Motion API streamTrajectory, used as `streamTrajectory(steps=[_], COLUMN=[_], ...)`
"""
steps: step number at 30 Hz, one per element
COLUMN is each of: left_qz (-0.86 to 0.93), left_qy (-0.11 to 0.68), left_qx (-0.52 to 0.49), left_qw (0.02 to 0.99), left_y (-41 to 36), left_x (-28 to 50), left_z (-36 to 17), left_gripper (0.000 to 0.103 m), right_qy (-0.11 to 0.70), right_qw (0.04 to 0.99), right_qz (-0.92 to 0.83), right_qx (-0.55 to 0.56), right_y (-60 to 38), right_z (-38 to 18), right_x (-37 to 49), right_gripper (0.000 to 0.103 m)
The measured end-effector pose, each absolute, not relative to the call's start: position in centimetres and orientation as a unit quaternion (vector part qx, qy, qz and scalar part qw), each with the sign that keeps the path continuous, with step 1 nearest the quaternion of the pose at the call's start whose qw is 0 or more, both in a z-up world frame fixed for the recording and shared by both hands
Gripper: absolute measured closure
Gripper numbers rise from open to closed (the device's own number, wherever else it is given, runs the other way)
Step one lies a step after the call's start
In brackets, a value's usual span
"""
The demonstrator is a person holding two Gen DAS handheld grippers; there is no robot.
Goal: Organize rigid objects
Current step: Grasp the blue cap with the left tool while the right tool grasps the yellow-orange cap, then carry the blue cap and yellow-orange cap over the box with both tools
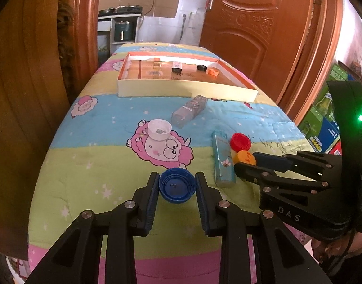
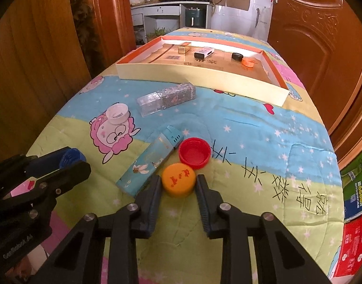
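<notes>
Clamping the blue cap [image 1: 177, 184] in your left gripper [image 1: 177, 190] and the orange cap [image 2: 178, 182] in your right gripper [image 2: 178, 187], you face the shallow box [image 2: 202, 74] lying straight ahead at the table's far end.

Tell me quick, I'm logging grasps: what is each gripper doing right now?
Left gripper: closed on the blue cap.
Right gripper: closed on the orange cap.
</notes>
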State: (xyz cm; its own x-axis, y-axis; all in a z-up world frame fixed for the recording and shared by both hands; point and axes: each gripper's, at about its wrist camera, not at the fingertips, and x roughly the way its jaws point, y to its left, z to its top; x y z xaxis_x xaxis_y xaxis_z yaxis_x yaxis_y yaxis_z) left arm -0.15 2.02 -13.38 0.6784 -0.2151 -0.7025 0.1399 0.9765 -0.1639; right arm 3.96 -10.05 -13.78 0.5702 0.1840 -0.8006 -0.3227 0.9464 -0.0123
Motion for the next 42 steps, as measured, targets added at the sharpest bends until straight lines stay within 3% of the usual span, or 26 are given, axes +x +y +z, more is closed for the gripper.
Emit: streamTrajectory(steps=[42], left_qz=[-0.101], left_qy=[0.356], left_qx=[-0.018], left_qw=[0.929], left_y=[-0.1], left_x=[6.0], left_z=[-7.2], left_gripper=[0.072], right_qy=[0.397], right_qw=[0.908], right_qz=[0.126], right_qx=[-0.039], right_y=[-13.6], right_z=[-7.9], right_x=[5.8], right_gripper=[0.073])
